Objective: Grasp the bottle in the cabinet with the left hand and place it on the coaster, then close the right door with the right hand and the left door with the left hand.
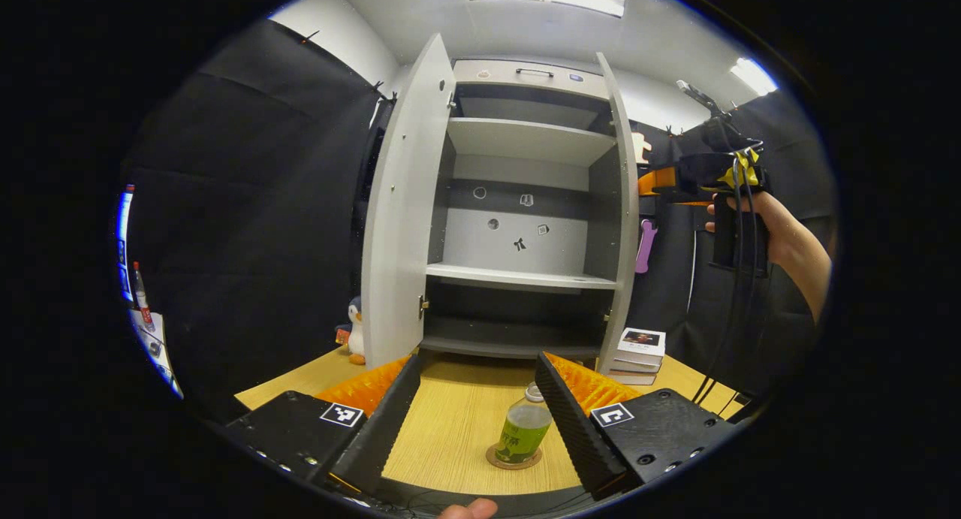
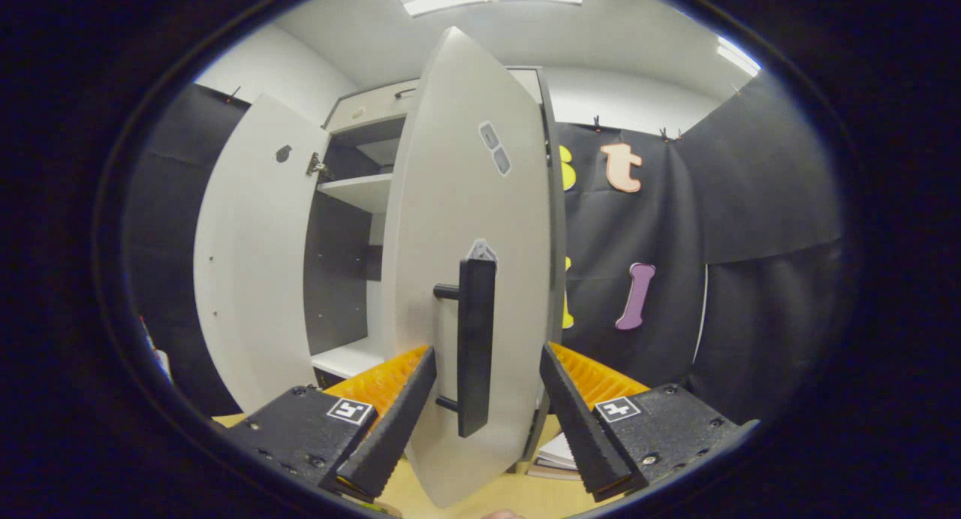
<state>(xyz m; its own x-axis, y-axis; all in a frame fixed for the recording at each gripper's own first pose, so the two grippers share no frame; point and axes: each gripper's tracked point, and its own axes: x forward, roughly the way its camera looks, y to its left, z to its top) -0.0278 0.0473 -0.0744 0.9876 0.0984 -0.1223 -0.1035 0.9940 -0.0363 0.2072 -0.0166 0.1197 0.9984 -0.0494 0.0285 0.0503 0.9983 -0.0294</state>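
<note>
I see the room first: white walls and ceiling with lit panels overhead, black cloth hung around the booth. The cabinet (image 1: pixel 518 203) is my landmark, standing at the back of the wooden tabletop (image 1: pixel 450 421), its grey shelves bare. Its left door (image 1: pixel 402 226) is swung wide open; its right door (image 2: pixel 473 279) is partly swung out, and in the right gripper view I look at that door's outer face with its black handle (image 2: pixel 474 346).

In the left gripper view, a stack of books (image 1: pixel 638 354) lies just right of the cabinet's foot, and a penguin toy (image 1: pixel 353 331) stands to its left.

In front of the cabinet, the bottle (image 1: pixel 523 433) stands upright on the round coaster (image 1: pixel 495 457).

My left gripper (image 1: pixel 480 421) is released, jaws apart; the bottle shows beyond them, near the right finger. My right gripper (image 2: pixel 488 399) is also spread open, the handle showing between its fingers, though I cannot tell if either touches it. The hand (image 1: pixel 758 218) holding that gripper is right of the cabinet.
</note>
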